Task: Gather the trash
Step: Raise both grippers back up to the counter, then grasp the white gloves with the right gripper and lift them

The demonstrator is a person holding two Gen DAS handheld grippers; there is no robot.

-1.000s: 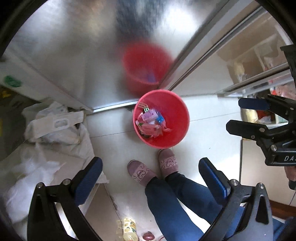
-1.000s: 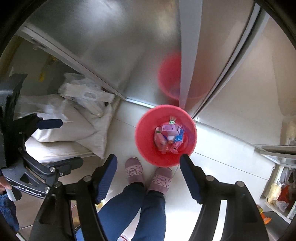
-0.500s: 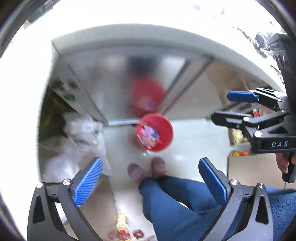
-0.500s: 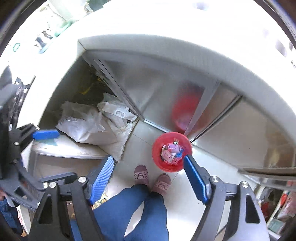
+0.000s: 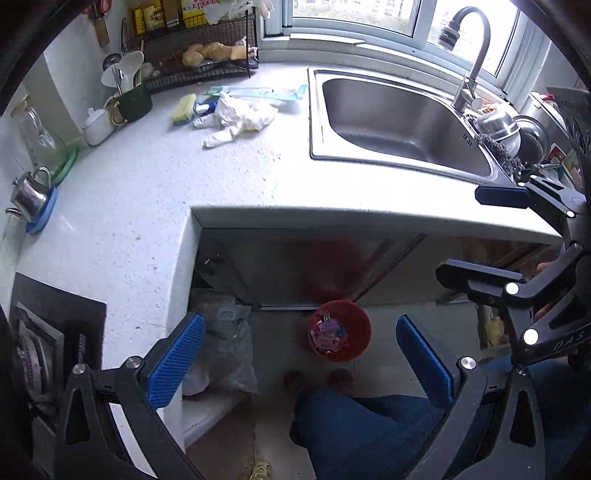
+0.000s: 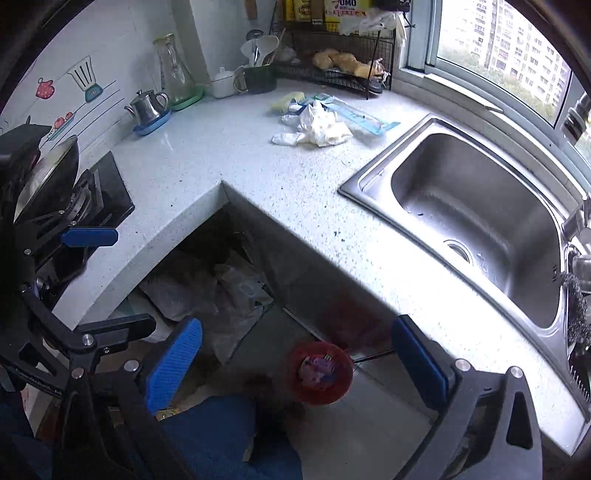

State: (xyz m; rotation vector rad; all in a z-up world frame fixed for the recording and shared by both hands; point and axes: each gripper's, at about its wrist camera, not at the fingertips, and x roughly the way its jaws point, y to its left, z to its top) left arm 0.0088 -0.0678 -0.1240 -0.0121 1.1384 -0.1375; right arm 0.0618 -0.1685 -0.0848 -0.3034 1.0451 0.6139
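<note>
From the left wrist view, the left tool (image 5: 301,362) hangs above the floor with its blue pads spread wide and nothing between them. Framed below it, the round red plastic bin (image 5: 340,335) sits on the floor by the cabinet, holding pink and blue wrappers, probably placed at the person's feet for easy dropping. On the speckled white desk (image 5: 155,184), crumpled white paper trash (image 5: 242,116) lies left of the steel sink (image 5: 402,122). The right tool (image 5: 495,236) shows at the edge, marked "DAS".

From the right wrist view, the right tool (image 6: 295,362) is likewise spread and empty. The crumpled paper (image 6: 317,127) lies beside a flat blue-edged packet (image 6: 364,118) (likely the next pickup). A yellow box (image 6: 341,9) on the wire rack reads "OMO".
</note>
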